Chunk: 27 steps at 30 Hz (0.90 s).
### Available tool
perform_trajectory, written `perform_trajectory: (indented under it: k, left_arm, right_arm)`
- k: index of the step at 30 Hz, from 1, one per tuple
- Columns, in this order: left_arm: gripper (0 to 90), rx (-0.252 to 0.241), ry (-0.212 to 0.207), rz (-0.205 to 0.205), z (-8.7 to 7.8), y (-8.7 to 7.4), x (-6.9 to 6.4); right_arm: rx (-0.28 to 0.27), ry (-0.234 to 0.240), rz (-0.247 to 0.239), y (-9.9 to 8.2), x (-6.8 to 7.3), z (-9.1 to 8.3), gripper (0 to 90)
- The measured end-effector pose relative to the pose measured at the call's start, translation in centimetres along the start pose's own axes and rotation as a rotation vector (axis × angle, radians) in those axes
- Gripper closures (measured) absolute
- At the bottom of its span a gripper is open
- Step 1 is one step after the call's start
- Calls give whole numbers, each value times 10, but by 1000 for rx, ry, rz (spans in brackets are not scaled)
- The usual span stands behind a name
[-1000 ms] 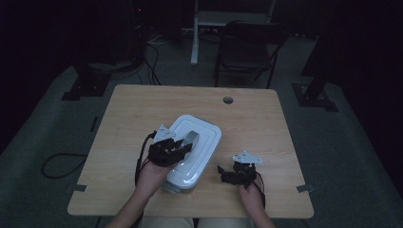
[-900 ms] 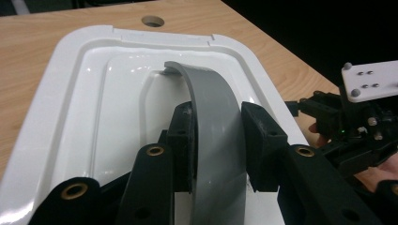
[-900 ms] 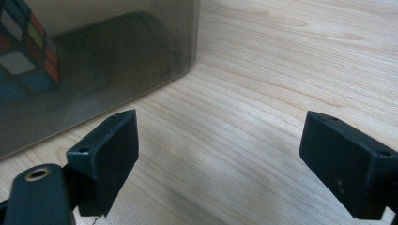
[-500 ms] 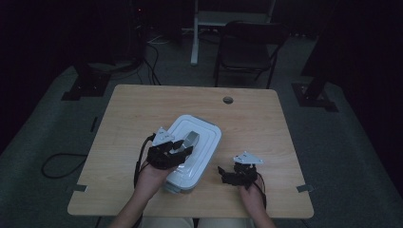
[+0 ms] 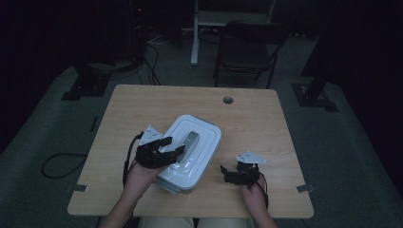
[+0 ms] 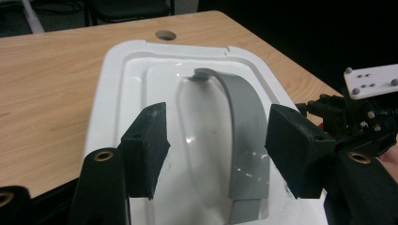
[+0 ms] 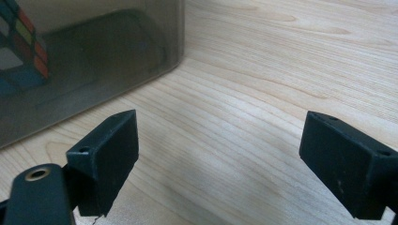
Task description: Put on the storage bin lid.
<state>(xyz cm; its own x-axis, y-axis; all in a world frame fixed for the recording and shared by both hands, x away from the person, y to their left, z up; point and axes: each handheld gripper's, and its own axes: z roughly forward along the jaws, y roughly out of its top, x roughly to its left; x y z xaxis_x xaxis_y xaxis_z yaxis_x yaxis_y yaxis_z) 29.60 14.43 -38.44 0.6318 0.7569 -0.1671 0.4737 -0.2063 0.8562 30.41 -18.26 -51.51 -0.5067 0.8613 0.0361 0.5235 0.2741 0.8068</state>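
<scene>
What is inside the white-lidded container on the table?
Through the container's translucent wall, the right gripper view shows a multicoloured cube with red, orange and green squares, partly cut off by the frame. From above, the white lid and grey handle cover everything else inside.

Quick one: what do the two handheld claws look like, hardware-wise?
Both are black. The left claw and right claw each carry a grey three-cornered plate on top, trail a black cable, and end in blocky black pads. Brass-coloured rivets show at the jaw bases.
</scene>
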Motion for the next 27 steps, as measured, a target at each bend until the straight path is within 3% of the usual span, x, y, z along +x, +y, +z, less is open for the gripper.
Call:
perform_trajectory:
  k: [3,10,15,17,27]
  left_arm:
    - [349,-14,-19,2,-5,-1,4]
    - [261,-34,-16,-13,-11,-6,14]
    - [255,-57,-11,-29,-15,-9,23]
    - [180,-56,-17,-35,-15,-11,27]
    - [89,-54,36,-28,-18,-19,42]
  right_arm:
    - [2,-4,3,0,-1,0,122]
    - [1,-8,4,-1,-2,-1,122]
    - [1,-9,6,-1,-3,-2,122]
    - [4,-11,6,-2,-3,-2,122]
    - [12,-17,0,-3,-3,-1,122]
